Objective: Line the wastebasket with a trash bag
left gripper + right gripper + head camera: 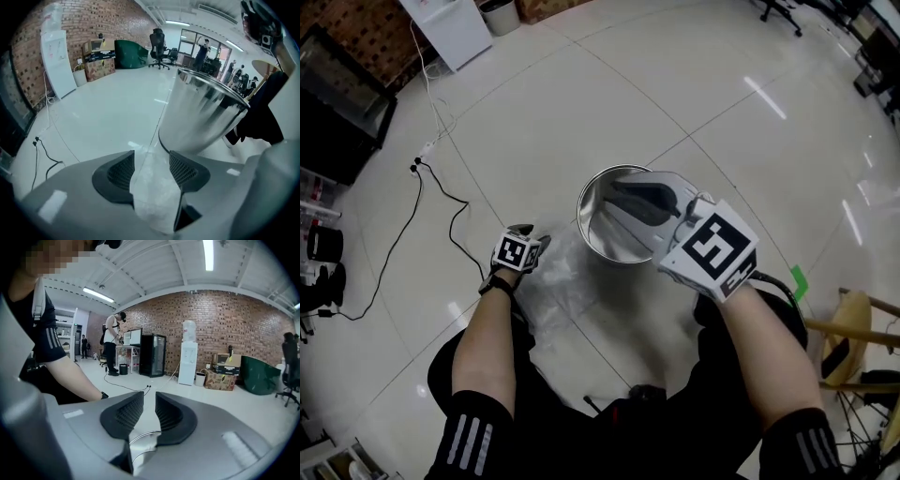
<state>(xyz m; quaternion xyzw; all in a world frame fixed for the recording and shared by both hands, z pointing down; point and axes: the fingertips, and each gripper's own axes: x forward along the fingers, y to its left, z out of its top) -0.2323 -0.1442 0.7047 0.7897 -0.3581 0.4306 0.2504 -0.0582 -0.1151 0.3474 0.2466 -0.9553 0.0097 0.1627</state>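
1. The left tongs (pixel 151 161) were low by the floor (pixel 694 103), pinching a bunch of the trash bag (pixel 154 192), I'd guess so it could be lifted and shaken open
2. The bag lay crumpled on the floor just beside the wastebasket (pixel 605 239), not yet in it
3. The right tongs (pixel 149 404) stood slightly spread over the basket's rim, pinching nothing, probably placed there to steady it
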